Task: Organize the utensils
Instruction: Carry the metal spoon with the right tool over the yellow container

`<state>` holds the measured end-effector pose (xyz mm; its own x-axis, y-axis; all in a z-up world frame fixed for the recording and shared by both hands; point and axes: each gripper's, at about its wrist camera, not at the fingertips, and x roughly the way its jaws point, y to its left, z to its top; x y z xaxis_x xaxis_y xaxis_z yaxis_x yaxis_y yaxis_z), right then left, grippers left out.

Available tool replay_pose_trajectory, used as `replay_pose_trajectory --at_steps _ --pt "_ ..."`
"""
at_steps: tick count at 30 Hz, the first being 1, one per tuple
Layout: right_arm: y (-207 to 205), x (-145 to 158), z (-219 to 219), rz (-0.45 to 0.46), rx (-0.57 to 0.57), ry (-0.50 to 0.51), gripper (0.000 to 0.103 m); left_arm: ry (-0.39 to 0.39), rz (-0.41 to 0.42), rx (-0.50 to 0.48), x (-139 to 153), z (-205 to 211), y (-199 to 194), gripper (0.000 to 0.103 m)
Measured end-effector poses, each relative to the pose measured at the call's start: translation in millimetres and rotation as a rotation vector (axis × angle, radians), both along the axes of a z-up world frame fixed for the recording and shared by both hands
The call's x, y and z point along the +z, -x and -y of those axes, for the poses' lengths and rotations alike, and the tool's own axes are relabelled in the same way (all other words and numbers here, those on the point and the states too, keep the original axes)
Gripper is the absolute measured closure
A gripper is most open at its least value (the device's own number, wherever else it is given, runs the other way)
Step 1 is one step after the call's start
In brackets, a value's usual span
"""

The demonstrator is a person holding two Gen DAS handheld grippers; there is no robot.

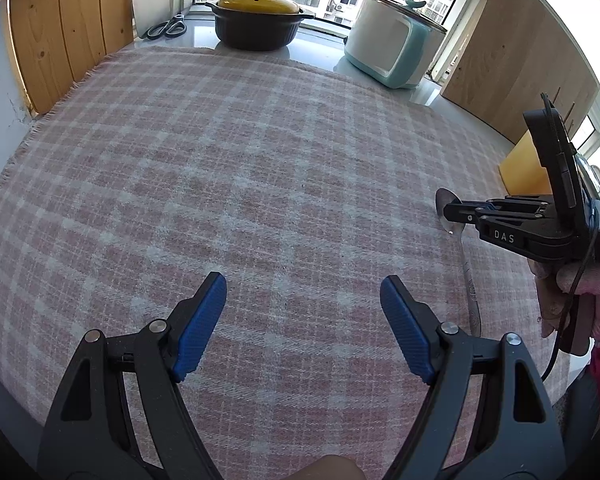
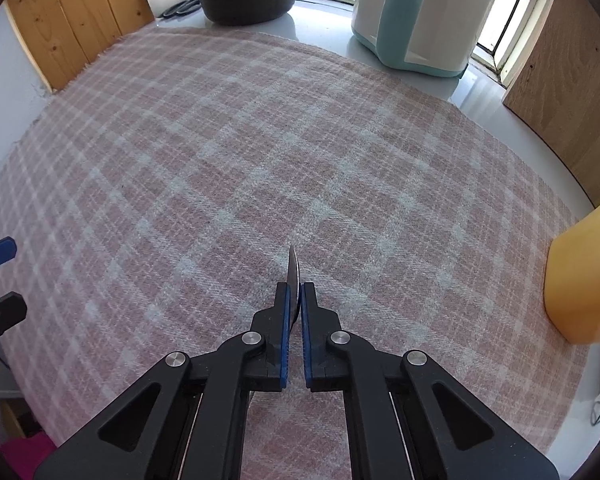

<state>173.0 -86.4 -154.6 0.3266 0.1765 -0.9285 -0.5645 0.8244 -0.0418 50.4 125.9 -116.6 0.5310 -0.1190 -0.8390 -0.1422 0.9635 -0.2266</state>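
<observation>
Left gripper: fingers spread wide, nothing between them, angled down over the surface. Right gripper: fingers closed together, clamped edge-on upon a spoon, pointing steeply downward. A hand in a pink glove grips the right gripper's handle at the left wrist view's right edge.
</observation>
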Motion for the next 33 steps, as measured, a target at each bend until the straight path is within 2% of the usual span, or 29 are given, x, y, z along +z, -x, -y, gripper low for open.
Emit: replay_pose_trajectory --at_steps 5,12,20,33 --pt "-2.6 6.4 8.3 -0.015 -0.021 -0.049 0.102 -0.006 0.009 0.002 1.7 -1.0 1.7 0.021" --pt "2.8 36.0 28.4 0.030 -0.056 -0.128 0.102 -0.018 0.019 -0.015 6.0 7.3 -0.9 0.021" --pt "10.2 81.4 62.7 0.129 -0.126 -0.214 0.102 -0.080 0.070 -0.067 23.4 32.0 -9.3 0.021" --pt "20.0 137.8 123.0 0.281 -0.220 -0.309 0.102 -0.111 0.140 -0.168 49.6 80.0 -31.4 0.021"
